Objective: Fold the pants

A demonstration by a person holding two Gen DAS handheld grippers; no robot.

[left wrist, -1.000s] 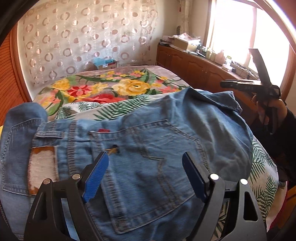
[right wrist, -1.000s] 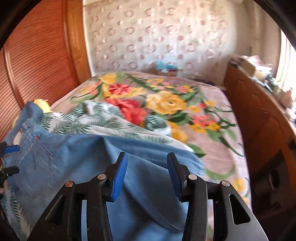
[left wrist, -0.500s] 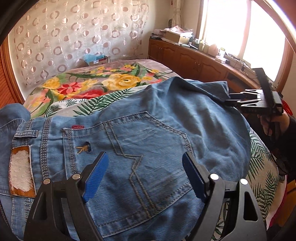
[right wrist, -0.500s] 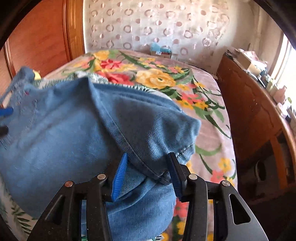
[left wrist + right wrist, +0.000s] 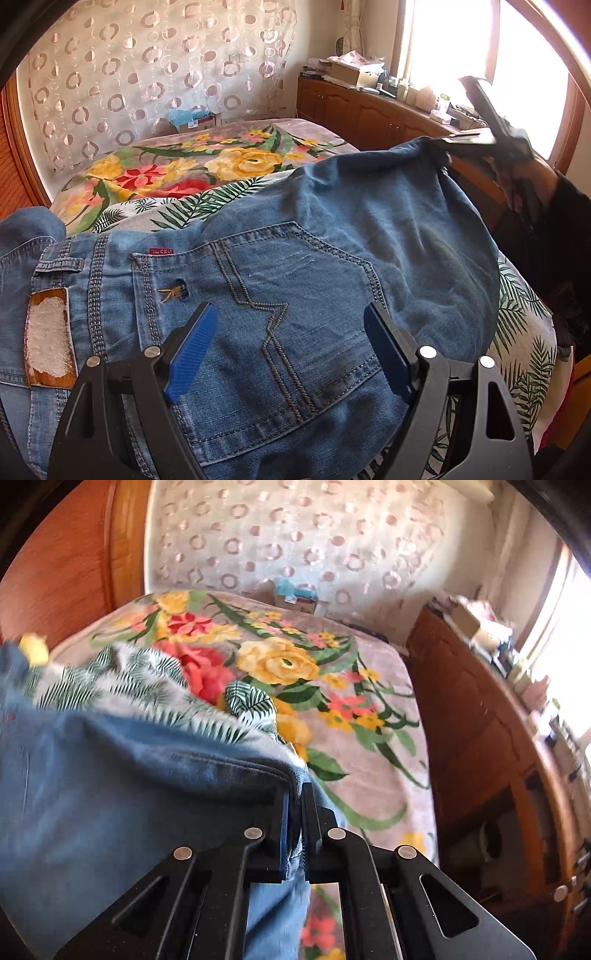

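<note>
Right gripper (image 5: 294, 812) has its fingers (image 5: 283, 823) pinched almost together on a hem edge of the blue jeans (image 5: 295, 295), holding it lifted above the bed (image 5: 369, 709). Left gripper (image 5: 286, 343) hovers with fingers (image 5: 192, 347) spread wide over the back pocket (image 5: 280, 314), gripping nothing. The jeans lie over a palm-print sheet (image 5: 517, 317) at the bed's near end; bare floral blanket (image 5: 207, 166) beyond, wooden cabinet (image 5: 472, 720) hard right.

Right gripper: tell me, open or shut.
Shut: the right gripper has its fingers pinched on the jeans edge.
</note>
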